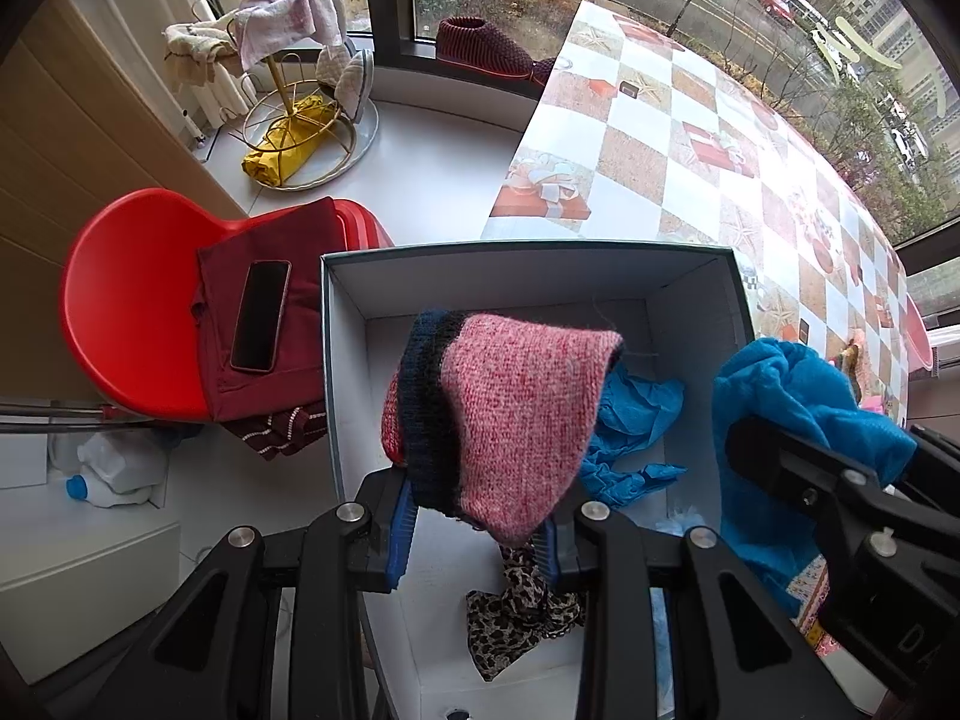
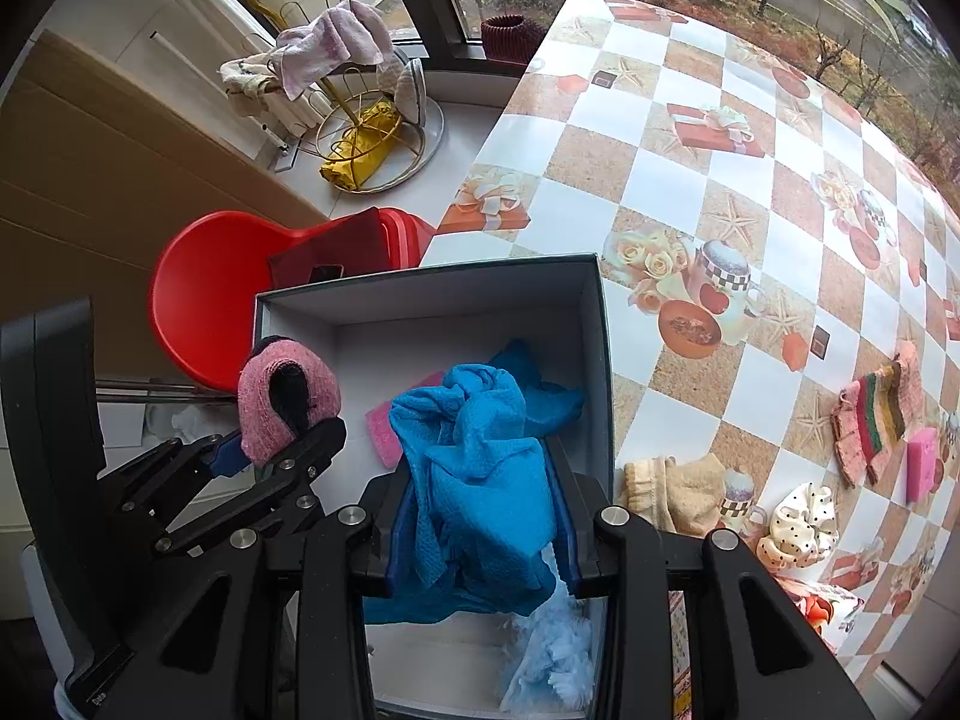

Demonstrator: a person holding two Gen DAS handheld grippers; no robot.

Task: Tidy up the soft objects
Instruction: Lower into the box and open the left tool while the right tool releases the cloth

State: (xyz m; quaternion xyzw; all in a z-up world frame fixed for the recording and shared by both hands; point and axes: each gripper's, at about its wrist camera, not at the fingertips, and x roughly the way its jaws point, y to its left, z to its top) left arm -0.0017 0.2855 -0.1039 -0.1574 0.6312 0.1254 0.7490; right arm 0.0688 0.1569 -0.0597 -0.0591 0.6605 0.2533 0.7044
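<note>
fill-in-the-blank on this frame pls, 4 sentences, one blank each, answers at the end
1. The left tongs grip a pink knit piece with a dark ____ band.
2. The right tongs grip a ____ cloth.
3. Both pieces hang over an open ____ with white inside walls.
4. A phone lies on folded dark red fabric on a ____ chair.

Missing words: blue; blue; box; red

blue cloth point(image 2: 480, 480) hides the box point(image 2: 420, 294) floor, perhaps more items.
</note>
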